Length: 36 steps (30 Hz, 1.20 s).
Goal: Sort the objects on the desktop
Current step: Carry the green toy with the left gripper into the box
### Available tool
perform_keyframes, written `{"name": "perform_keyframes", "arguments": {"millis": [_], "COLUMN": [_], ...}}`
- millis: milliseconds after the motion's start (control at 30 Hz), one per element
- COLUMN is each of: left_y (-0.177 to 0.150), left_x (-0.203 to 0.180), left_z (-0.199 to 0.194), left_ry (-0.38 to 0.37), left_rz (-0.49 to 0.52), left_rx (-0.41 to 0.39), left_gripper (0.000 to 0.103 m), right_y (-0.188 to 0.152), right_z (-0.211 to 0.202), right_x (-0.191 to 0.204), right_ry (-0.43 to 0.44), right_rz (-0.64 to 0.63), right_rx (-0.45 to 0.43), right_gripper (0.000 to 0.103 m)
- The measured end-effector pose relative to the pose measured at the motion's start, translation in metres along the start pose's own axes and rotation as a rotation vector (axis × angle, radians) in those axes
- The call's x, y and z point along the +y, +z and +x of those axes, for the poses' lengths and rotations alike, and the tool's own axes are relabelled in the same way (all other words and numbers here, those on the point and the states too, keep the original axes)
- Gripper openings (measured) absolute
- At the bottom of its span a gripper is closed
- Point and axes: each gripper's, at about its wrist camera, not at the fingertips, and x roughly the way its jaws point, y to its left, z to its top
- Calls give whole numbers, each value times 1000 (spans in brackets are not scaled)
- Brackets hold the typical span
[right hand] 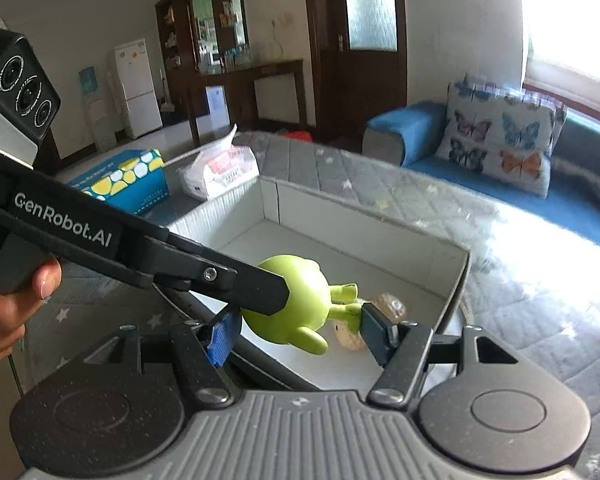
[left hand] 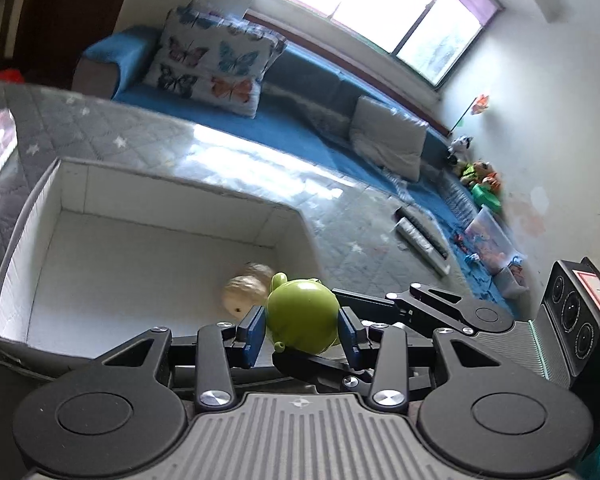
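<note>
Green plastic toy figure, round-bodied w/ stubby limbs, is held clamped between the blue pads of the left gripper, one pad pressed on each side of the body. It is carried in the air just above the near end of a white cardboard box, not resting on the floor of it. In the right wrist view the same toy is seen w/ its legs pointing right and one arm hanging down, the left gripper's black finger crossing in front of it from the upper left. Inside the box, just beyond the toy, two pale beige rounded objects are lying on the box floor close together; what they are can't be told. The right gripper is spread wide, its blue pads well apart on either side of the toy w/o touching it, nothing held between them. A hand is seen at the left edge of the right wrist view, gripping the left tool's handle. The box is set on a grey quilted table cover w/ small star shapes, under a glossy sheet that reflects window light. Farther off on the table, a blue box w/ yellow and white spots and a clear bag w/ red-and-white contents are placed side by side. Beyond the table a blue sofa w/ a butterfly cushion is visible below a bright window.
</note>
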Motion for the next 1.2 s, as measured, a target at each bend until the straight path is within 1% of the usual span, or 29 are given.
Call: {"name": "perform_keyframes", "arguments": {"millis": [233, 333, 467, 700, 833, 967, 1000, 1067, 1133, 1200], "left_y": [12, 17, 21, 23, 24, 26, 26, 25, 23, 21], "left_x": [22, 29, 37, 48, 53, 59, 61, 64, 68, 71], "left_z": [29, 38, 49, 58, 61, 65, 66, 67, 70, 71], "left_ry": [5, 5, 4, -11, -20, -22, -17, -10, 0, -7], "left_rz": [-55, -82, -113, -156, -169, -191, -196, -207, -217, -226], "left_rx": [100, 138, 176, 177, 190, 203, 205, 213, 224, 225], "left_gripper": [42, 42, 42, 43, 43, 42, 42, 38, 37, 38], "right_y": [7, 7, 5, 7, 10, 12, 13, 14, 14, 14], "right_z": [41, 51, 62, 71, 79, 84, 84, 85, 85, 84], "right_x": [-25, -35, -44, -47, -41, -34, -34, -34, -33, -30], "right_ry": [52, 77, 88, 48, 24, -6, 0, 5, 6, -1], "right_rz": [86, 127, 176, 144, 99, 67, 68, 68, 63, 48], "right_rx": [105, 142, 181, 196, 223, 230, 232, 235, 240, 244], "right_gripper": [66, 66, 66, 66, 66, 67, 67, 67, 67, 68]}}
